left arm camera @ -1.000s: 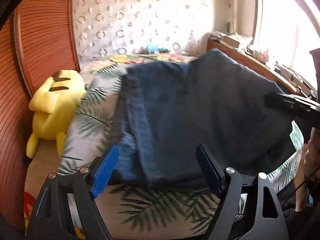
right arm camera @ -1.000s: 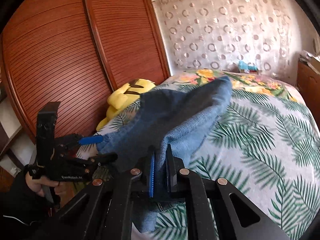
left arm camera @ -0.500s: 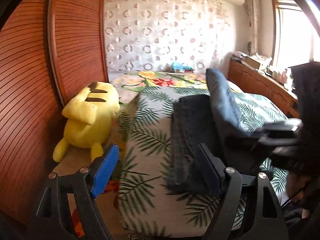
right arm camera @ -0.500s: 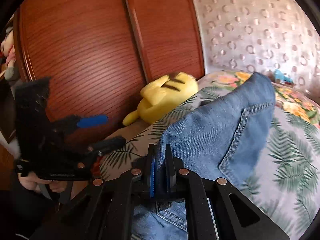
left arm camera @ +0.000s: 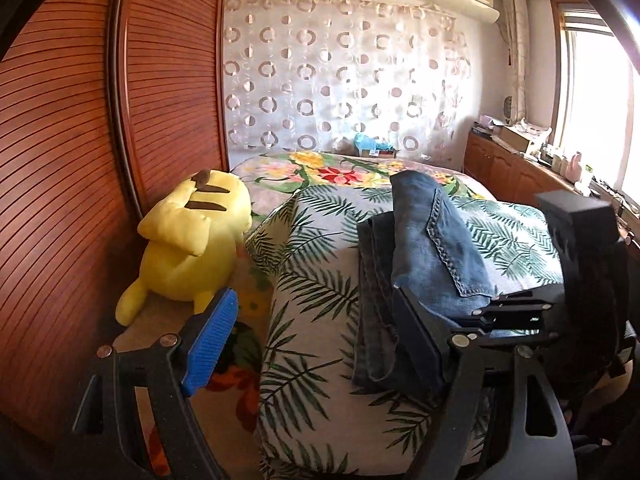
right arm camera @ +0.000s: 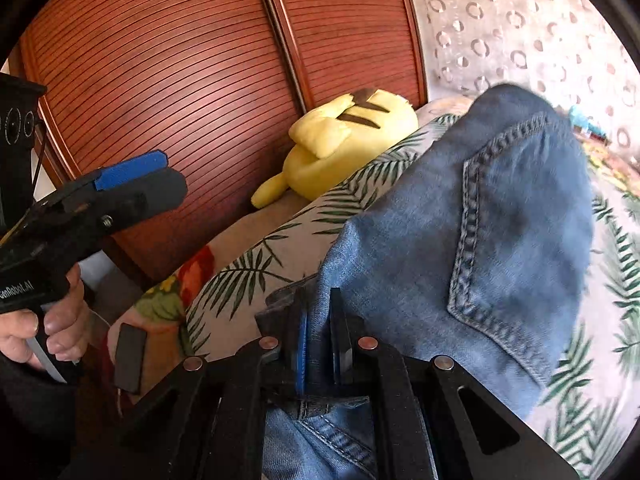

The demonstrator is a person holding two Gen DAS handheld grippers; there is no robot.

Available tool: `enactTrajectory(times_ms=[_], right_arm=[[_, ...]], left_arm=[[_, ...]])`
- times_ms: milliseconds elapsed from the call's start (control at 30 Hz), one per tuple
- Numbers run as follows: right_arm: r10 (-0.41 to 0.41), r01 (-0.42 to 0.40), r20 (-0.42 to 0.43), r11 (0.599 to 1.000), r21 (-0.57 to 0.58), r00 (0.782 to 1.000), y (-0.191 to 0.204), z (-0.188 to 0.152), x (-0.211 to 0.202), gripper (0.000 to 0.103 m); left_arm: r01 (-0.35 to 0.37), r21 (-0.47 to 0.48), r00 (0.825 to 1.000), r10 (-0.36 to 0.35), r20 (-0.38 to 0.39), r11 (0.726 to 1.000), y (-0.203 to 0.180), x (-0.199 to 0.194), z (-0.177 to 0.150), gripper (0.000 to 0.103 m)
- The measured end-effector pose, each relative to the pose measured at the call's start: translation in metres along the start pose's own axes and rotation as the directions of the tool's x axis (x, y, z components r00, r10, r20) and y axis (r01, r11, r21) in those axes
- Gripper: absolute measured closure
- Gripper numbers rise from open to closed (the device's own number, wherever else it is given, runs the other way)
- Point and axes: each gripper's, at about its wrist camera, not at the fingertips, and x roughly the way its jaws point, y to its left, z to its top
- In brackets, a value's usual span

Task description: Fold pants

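Right jaws: my right gripper [right arm camera: 318, 344] is clenched on a fold of the jeans [right arm camera: 460, 240], carrying the layer over.
Left jaws: my left gripper [left arm camera: 312, 344] is released and empty, clear of the cloth.
Jeans: part-folded on the bed [left arm camera: 316, 280], beside the yellow plush toy [left arm camera: 192, 240].

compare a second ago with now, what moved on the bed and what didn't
The right claw, shut on the jeans throughout, has carried its end across the bed toward the plush side. The denim spread wide a second ago now lies doubled into a narrow stack. The left claw has drawn back, open and empty as before. The yellow plush and leaf-print bedspread stayed put.
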Motion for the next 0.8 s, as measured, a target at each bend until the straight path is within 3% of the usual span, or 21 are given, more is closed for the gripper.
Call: enactTrajectory(times_ms=[100,167,233,500,667,800], right_arm=[[-0.027,0.028,0.035,1.000,-0.009,0.999,0.005,0.001,-0.021,0.082],[-0.051,0.052,0.071,0.999,-0.015,0.996,0.003,0.003,-0.036,0.062],[-0.065,0.068,0.110,0.998,-0.018,0.992,0.001,0.003,-0.055,0.055],[-0.205,0.204,0.180,0.979,0.027,0.962,-0.025,-0.005,-0.100,0.054],[-0.270,0.263,0.173,0.963,0.064,0.947,-0.035,-0.007,-0.097,0.053],[-0.295,0.289,0.149,0.955,0.063,0.944,-0.035,-0.003,-0.087,0.053]], left_arm=[[0.016,0.018,1.000,-0.016,0.007,1.000,-0.008,0.000,0.004,0.023],[0.027,0.027,1.000,-0.028,0.011,0.999,-0.013,-0.001,0.007,0.023],[0.045,0.035,0.999,-0.046,0.013,0.998,-0.020,0.000,0.009,0.023],[0.134,0.086,0.991,-0.133,-0.026,0.987,-0.049,0.012,0.005,0.024],[0.172,0.108,0.982,-0.163,-0.093,0.979,-0.066,0.031,-0.006,0.040],[0.166,0.095,0.979,-0.152,-0.137,0.982,-0.068,0.043,-0.015,0.043]])
